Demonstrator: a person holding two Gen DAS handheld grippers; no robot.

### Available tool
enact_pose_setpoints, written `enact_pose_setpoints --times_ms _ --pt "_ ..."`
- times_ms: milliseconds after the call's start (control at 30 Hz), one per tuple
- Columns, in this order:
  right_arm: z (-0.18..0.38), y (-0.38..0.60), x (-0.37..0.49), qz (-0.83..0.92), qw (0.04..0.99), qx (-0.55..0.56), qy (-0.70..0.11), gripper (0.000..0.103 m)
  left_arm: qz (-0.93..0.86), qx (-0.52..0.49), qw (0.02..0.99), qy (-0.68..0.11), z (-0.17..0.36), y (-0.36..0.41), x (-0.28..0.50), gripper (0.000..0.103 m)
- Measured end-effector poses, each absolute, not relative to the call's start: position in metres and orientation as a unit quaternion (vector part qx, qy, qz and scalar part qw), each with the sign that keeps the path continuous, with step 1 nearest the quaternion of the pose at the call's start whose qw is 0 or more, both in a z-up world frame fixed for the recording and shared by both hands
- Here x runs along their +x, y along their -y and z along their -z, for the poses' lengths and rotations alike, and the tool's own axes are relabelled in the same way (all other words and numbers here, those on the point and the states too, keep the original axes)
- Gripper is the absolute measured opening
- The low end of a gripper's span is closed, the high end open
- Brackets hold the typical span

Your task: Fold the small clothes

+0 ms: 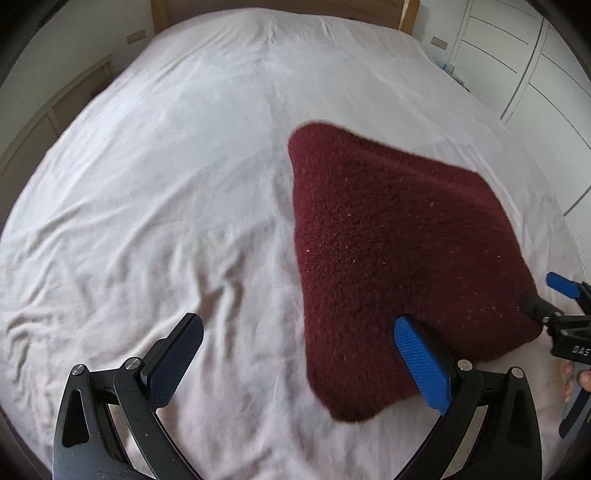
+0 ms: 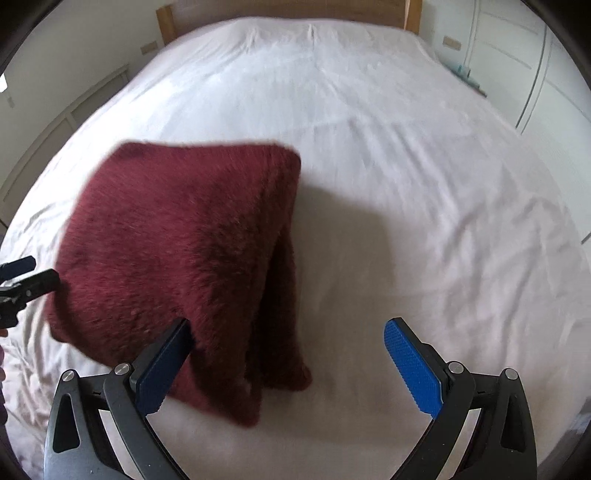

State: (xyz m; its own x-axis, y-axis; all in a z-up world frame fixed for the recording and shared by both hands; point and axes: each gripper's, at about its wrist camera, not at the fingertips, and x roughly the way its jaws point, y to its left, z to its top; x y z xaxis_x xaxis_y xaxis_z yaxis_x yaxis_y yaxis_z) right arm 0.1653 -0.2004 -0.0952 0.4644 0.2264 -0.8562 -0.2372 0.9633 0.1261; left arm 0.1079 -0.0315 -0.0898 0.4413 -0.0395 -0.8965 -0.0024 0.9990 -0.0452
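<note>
The fuzzy dark-red knitted garment [image 1: 399,251] lies folded near the foot edge of the white-sheeted bed [image 1: 166,184], wrinkled bare sheet stretching wide towards the wooden headboard [image 2: 288,9]. Left gripper [image 1: 299,365] spread, blue pad over the garment's near edge. Right gripper [image 2: 288,365] spread too, straddling the near corner.

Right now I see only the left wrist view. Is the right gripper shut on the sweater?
Observer: No. The right gripper has its jaws wide open; the sweater is only partly between them, ungripped.
Operator: Is the sweater's right side a single layer?
Observer: No. Several layers hang there in a dark fold.
Operator: Anything on the bed to the right of it?
Observer: Only wrinkled white sheet.
</note>
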Motion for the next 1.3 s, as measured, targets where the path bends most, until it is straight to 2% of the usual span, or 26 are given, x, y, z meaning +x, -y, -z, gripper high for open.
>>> enact_pose_setpoints --times_ms 233,433,733,1300 --pt "0.032 0.221 0.13 -0.131 0.875 0.008 -0.466 0.103 0.003 -0.036 0.862 -0.505 0.035 0.027 0.07 0.102" --pt "0.004 0.238 0.1 -0.109 0.887 -0.007 -0.449 0.103 -0.014 -0.034 0.868 -0.495 0.008 0.026 0.042 0.102" --pt "0.006 0.258 0.064 -0.092 0.881 -0.004 -0.464 0.103 -0.032 -0.035 0.864 -0.502 0.009 0.019 0.013 0.102" --pt "0.0 0.264 0.051 -0.083 0.882 -0.005 -0.464 0.103 -0.038 -0.031 0.863 -0.503 0.004 0.024 0.001 0.102"
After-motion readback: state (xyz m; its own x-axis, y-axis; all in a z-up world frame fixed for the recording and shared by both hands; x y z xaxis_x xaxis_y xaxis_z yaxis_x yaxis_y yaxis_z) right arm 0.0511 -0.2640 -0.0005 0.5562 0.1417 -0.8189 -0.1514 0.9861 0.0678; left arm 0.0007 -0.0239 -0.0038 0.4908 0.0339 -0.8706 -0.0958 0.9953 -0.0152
